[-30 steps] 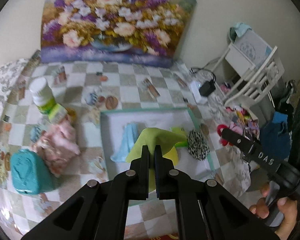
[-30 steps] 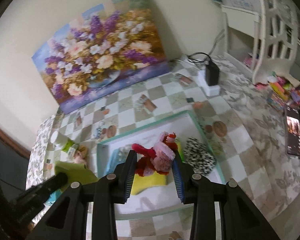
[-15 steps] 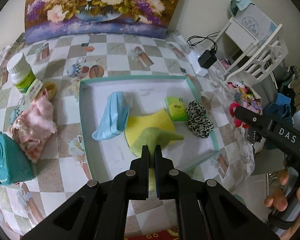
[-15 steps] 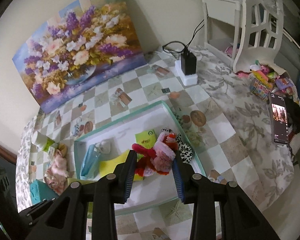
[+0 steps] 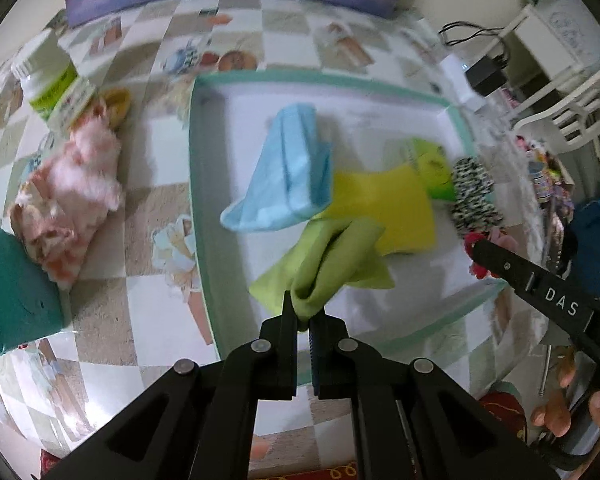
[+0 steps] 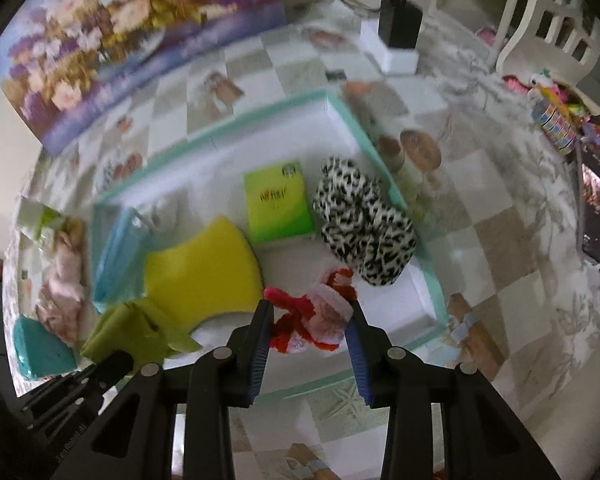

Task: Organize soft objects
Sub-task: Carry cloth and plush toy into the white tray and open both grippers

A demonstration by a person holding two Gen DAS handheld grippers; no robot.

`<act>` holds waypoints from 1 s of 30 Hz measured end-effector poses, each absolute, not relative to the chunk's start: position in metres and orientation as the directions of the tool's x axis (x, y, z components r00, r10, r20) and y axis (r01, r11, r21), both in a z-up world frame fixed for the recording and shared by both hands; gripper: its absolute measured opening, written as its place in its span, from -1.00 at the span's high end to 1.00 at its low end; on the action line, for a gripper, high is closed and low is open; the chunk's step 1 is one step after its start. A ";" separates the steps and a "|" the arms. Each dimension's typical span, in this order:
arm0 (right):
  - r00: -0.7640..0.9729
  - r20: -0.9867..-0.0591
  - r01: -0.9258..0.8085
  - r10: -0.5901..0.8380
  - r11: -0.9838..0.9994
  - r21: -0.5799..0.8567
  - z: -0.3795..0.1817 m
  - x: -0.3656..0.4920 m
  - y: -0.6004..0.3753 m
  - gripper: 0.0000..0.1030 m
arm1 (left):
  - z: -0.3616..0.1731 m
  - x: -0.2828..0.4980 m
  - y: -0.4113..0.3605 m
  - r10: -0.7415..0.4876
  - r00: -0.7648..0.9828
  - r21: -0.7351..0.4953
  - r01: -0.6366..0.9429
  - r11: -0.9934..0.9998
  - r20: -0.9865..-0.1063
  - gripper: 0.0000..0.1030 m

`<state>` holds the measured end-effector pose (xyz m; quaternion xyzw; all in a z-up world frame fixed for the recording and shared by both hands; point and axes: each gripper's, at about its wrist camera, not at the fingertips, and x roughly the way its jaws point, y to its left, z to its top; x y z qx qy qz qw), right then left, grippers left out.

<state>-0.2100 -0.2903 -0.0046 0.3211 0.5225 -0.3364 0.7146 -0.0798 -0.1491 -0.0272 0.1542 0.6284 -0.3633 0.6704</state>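
My left gripper [image 5: 303, 312] is shut on a green cloth [image 5: 332, 260], which hangs down onto the front of the white tray [image 5: 196, 184] with a teal rim. My right gripper [image 6: 310, 312] is shut on a red and pink plush toy [image 6: 316, 320], low over the tray's front right part [image 6: 424, 300]. In the tray lie a blue cloth [image 5: 288, 176], a yellow sponge [image 6: 204, 268], a green tissue pack [image 6: 278, 204] and a leopard-print soft item [image 6: 368, 228]. The green cloth also shows in the right wrist view [image 6: 136, 332].
Left of the tray lie a pink fluffy item [image 5: 68, 192], a teal block [image 5: 12, 296] and a white bottle with a green label [image 5: 48, 84]. A flower painting [image 6: 120, 36] leans on the wall behind. A charger block [image 6: 398, 28] and a white chair [image 6: 548, 24] stand at the right.
Both grippers have come down and closer to the tray. The green cloth now touches the tray floor, and the plush toy is just above it.
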 end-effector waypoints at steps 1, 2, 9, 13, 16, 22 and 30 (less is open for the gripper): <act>0.217 -0.965 0.816 -0.144 0.569 0.099 -0.008 -0.209 -0.290 0.22 | -0.031 -0.079 -0.149 -0.282 -0.059 -0.245 0.679 0.692 -0.958 0.91; 0.209 -0.968 0.816 -0.141 0.570 0.094 -0.011 -0.209 -0.290 0.22 | -0.033 -0.079 -0.150 -0.276 -0.063 -0.244 0.677 0.694 -0.959 0.91; 0.164 -0.976 0.822 -0.141 0.567 0.056 -0.015 -0.208 -0.292 -0.09 | -0.039 -0.081 -0.149 -0.251 -0.087 -0.244 0.666 0.705 -0.964 0.41; 0.171 -0.968 0.823 -0.186 0.566 0.037 -0.002 -0.209 -0.291 -0.22 | -0.028 -0.079 -0.145 -0.270 -0.073 -0.249 0.662 0.706 -0.960 0.02; 0.172 -0.963 0.828 -0.209 0.560 0.026 0.006 -0.210 -0.290 -0.22 | -0.018 -0.079 -0.142 -0.285 -0.060 -0.252 0.658 0.709 -0.957 -0.12; 0.200 -0.947 0.840 -0.251 0.541 0.034 0.023 -0.214 -0.291 -0.31 | 0.005 -0.077 -0.139 -0.338 -0.009 -0.258 0.665 0.701 -0.941 -0.44; 0.226 -0.933 0.839 -0.280 0.543 0.041 0.035 -0.214 -0.289 -0.43 | 0.023 -0.065 -0.126 -0.365 0.082 -0.229 0.648 0.727 -0.927 -0.57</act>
